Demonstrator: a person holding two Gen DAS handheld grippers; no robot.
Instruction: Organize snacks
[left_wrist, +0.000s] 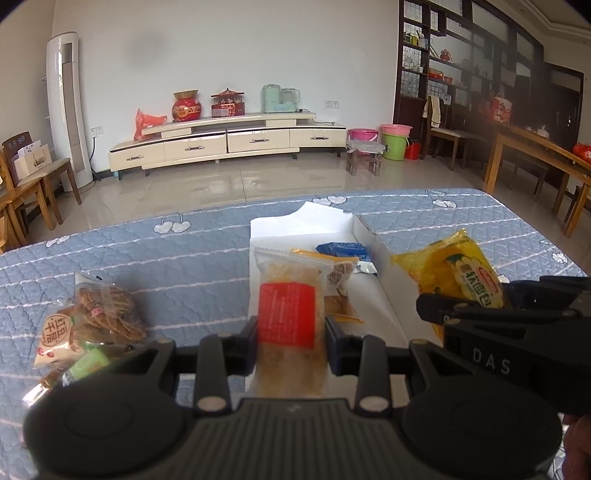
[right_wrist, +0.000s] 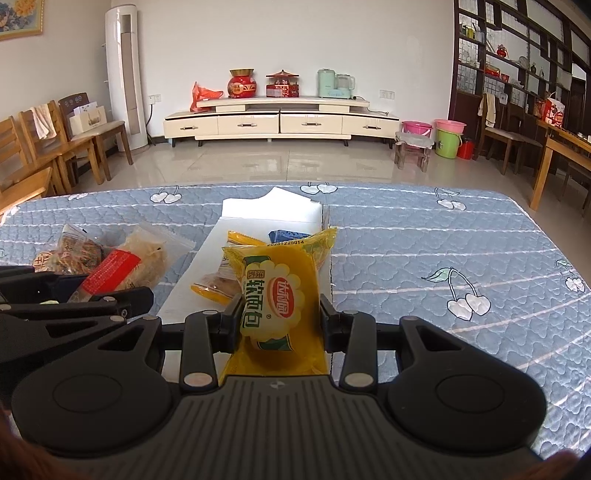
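Gripper (right_wrist: 277, 317) w/ bread pack (right_wrist: 275, 295) between

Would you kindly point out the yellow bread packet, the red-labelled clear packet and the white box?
yellow bread packet (right_wrist: 275, 295): right wrist view, on its printed logo.
red-labelled clear packet (left_wrist: 286, 314): left wrist view, on its red label.
white box (left_wrist: 373, 291): left wrist view, on its bare floor.

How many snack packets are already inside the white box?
3 visible in the white box: a blue packet at the far end, an orange-edged one mid-box, another nearer. The held packets may hide more.
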